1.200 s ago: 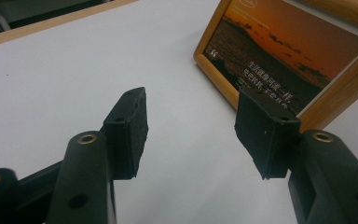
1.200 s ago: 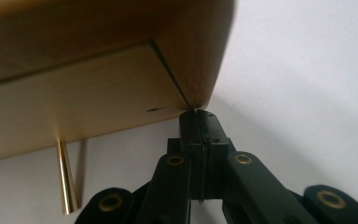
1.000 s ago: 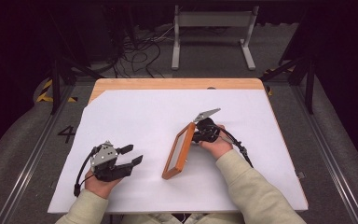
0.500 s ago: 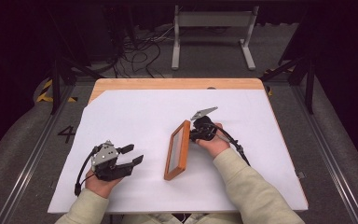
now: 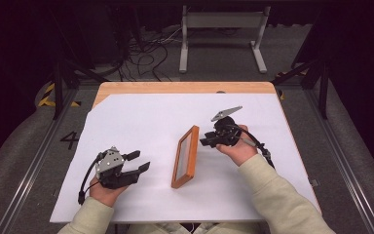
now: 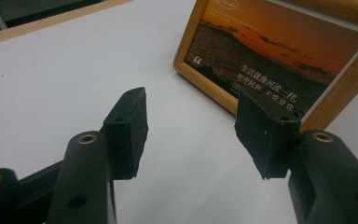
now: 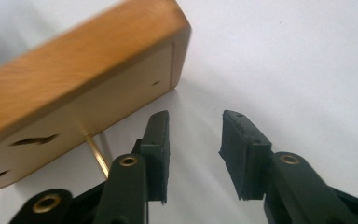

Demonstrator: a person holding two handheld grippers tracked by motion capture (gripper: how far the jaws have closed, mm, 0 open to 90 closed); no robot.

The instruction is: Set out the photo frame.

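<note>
Wooden picture frame [image 5: 185,157] upright, face leftward

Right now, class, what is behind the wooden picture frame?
Behind the picture frame a thin brass stand leg props it on the white table, near the right hand-held gripper. The sunset picture faces away, covered here.
</note>
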